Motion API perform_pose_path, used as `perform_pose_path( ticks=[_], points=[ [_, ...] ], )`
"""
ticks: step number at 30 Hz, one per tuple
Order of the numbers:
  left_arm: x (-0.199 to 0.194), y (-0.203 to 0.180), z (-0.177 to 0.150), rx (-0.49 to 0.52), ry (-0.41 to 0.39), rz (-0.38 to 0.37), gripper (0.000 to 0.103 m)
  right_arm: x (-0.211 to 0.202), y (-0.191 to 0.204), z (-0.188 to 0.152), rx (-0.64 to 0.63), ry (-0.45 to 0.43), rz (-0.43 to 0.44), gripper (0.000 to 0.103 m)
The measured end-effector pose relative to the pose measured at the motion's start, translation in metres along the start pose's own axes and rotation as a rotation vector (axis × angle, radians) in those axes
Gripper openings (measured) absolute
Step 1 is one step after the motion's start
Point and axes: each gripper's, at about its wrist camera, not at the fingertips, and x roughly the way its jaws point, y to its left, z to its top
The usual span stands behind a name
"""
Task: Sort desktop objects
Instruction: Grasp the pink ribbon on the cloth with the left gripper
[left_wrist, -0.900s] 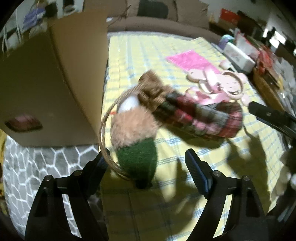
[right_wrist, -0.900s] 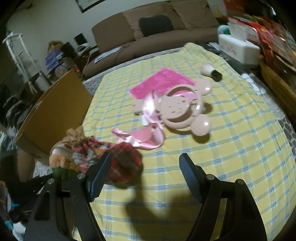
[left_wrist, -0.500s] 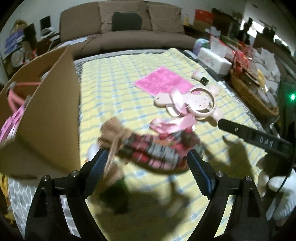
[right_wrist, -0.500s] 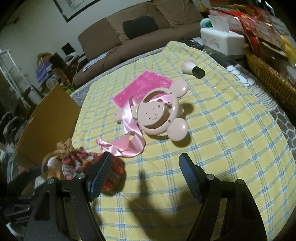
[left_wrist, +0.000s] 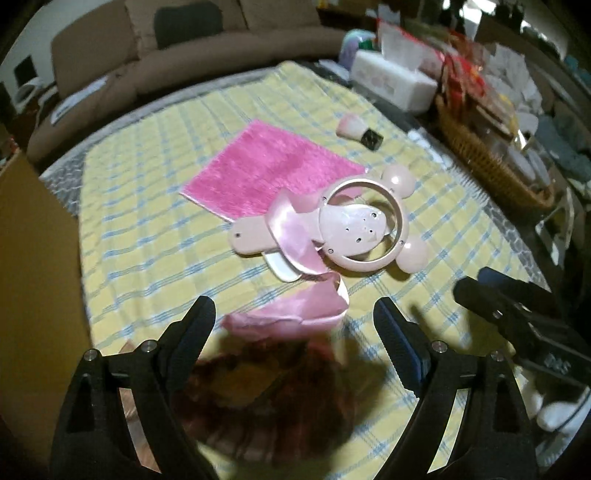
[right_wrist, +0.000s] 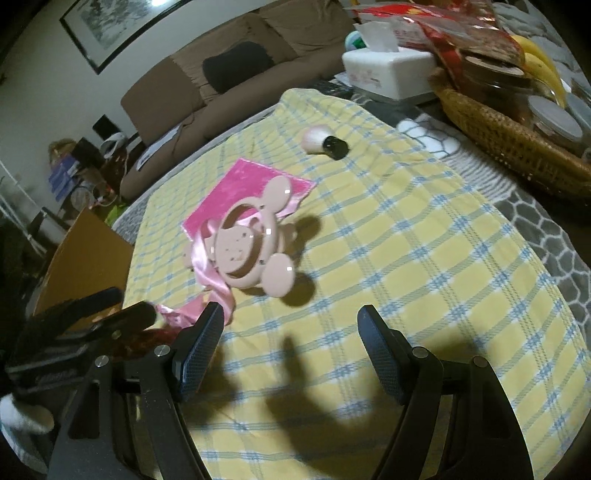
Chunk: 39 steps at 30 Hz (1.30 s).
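Observation:
My left gripper (left_wrist: 291, 325) stands open above the yellow checked cloth. A red plaid pouch (left_wrist: 266, 387), blurred, lies low between its fingers; the pads do not press on it. A pink satin ribbon (left_wrist: 295, 310) lies just beyond, leading to a pink bear-shaped frame (left_wrist: 362, 229). Behind are a pink fluffy cloth (left_wrist: 273, 166) and a makeup brush (left_wrist: 358, 129). My right gripper (right_wrist: 290, 332) is open over bare cloth, with the bear frame (right_wrist: 251, 251) and ribbon (right_wrist: 210, 273) ahead to its left. The left gripper (right_wrist: 81, 321) shows at that view's left edge.
A cardboard box (left_wrist: 33, 258) stands at the table's left edge. A white tissue box (right_wrist: 388, 70) and a wicker basket (right_wrist: 509, 136) of jars and packets sit at the far right. A brown sofa runs behind the table.
The left gripper has swung away from the cardboard box toward the table's middle. The plaid pouch, earlier hanging by its ring at the left finger, now lies low between the jaws. The right view has shifted rightward.

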Motion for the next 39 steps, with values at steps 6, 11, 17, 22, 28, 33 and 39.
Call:
perform_pose_path(
  ticks=[6,11,17,22,28,33,39],
  points=[
    [0.029,-0.014,0.009,0.071,0.082,-0.004,0.086,0.0,-0.003,-0.005,-0.012,0.024,-0.009,0.077],
    [0.047,-0.022,0.011,0.137,0.137,0.034,0.075,0.006,-0.002,-0.007,-0.032,0.05,-0.019,0.077],
    [0.06,-0.022,0.003,0.189,0.178,0.057,0.01,0.011,-0.004,-0.007,-0.022,0.07,-0.021,0.077],
    [0.03,-0.001,0.01,0.083,0.086,0.003,0.003,0.013,-0.007,-0.007,-0.011,0.078,-0.018,0.077],
    [-0.033,0.029,0.032,-0.017,-0.055,-0.071,0.002,0.013,-0.008,-0.007,-0.01,0.079,-0.018,0.077],
    [-0.039,0.028,0.043,0.036,-0.043,-0.042,0.01,0.013,-0.006,-0.007,-0.006,0.073,-0.022,0.077],
    [0.017,0.004,0.026,0.09,0.073,-0.024,0.049,0.013,-0.002,-0.008,-0.008,0.074,-0.022,0.077]
  ],
)
